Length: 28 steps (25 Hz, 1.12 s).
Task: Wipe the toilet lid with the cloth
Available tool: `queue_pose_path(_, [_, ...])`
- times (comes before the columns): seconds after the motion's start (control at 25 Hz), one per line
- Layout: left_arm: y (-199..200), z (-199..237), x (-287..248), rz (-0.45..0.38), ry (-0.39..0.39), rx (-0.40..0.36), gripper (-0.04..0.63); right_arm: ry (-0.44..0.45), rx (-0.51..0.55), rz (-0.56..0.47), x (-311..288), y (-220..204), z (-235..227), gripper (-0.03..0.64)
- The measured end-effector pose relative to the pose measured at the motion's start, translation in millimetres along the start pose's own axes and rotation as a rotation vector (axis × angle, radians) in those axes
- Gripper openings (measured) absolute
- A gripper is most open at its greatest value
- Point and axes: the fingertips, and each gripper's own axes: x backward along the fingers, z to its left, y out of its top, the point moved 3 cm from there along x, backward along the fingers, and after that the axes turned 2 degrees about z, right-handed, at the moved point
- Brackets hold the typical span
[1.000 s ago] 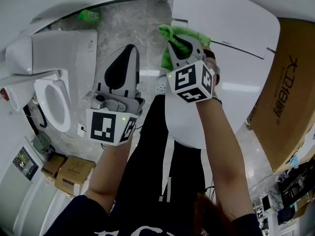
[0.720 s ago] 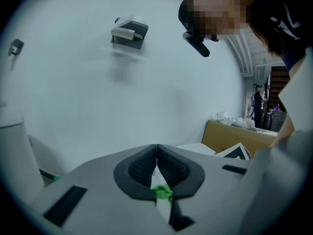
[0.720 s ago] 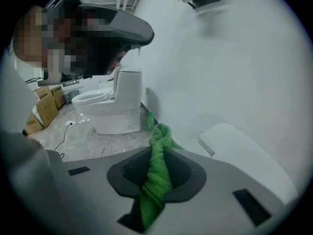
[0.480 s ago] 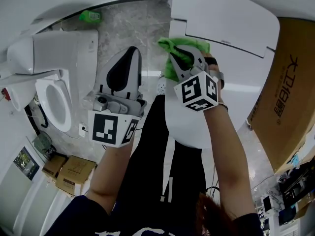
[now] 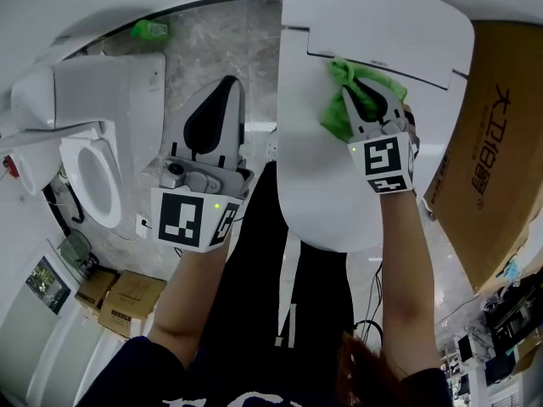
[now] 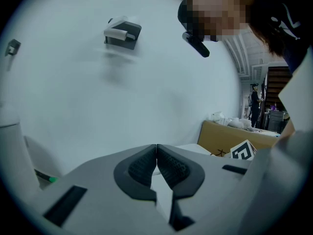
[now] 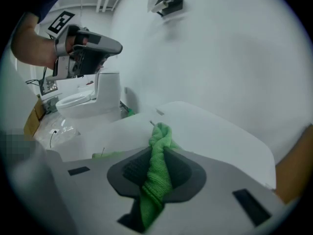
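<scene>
A white toilet lid (image 5: 339,176) lies closed in front of me, also seen in the right gripper view as the toilet lid (image 7: 205,126). My right gripper (image 5: 361,100) is shut on a green cloth (image 5: 348,108), which rests on the lid's far part near the hinge seam. In the right gripper view the cloth (image 7: 157,175) is pinched between the dark pads and sticks out ahead. My left gripper (image 5: 216,113) hangs to the left of the lid over the floor, shut with nothing in it; its pads (image 6: 168,168) meet.
A second white toilet (image 5: 93,168) stands at the left with its seat showing. A brown cardboard box (image 5: 492,142) leans at the right of the lid. Smaller boxes (image 5: 119,299) sit on the marble floor at lower left. A green object (image 5: 151,30) lies by the far wall.
My right gripper has carried the cloth to the right, from the lid's left edge onto its far middle part. The left gripper has stayed in place.
</scene>
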Motion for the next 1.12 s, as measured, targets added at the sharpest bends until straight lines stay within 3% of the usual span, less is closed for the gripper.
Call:
queue_pose_path(0.64, [0.2, -29.9, -10.8, 0.008, -0.045, -0.022, 0.021, -0.331, -0.276, 0.049, 93.7, -117.7, -113.2, 0.083])
queue_pose_path(0.88, [0.6, -33.8, -13.9, 0.009, -0.055, -0.031, 0.021, -0.425, -0.318, 0.067, 112.0, -140.7, -131.3, 0.083])
queue_pose_path(1.12, [2.8, -26.9, -12.1, 0.007, -0.043, -0.034, 0.021, -0.547, -0.431, 0.075, 127.5, -157.6, -138.2, 0.083])
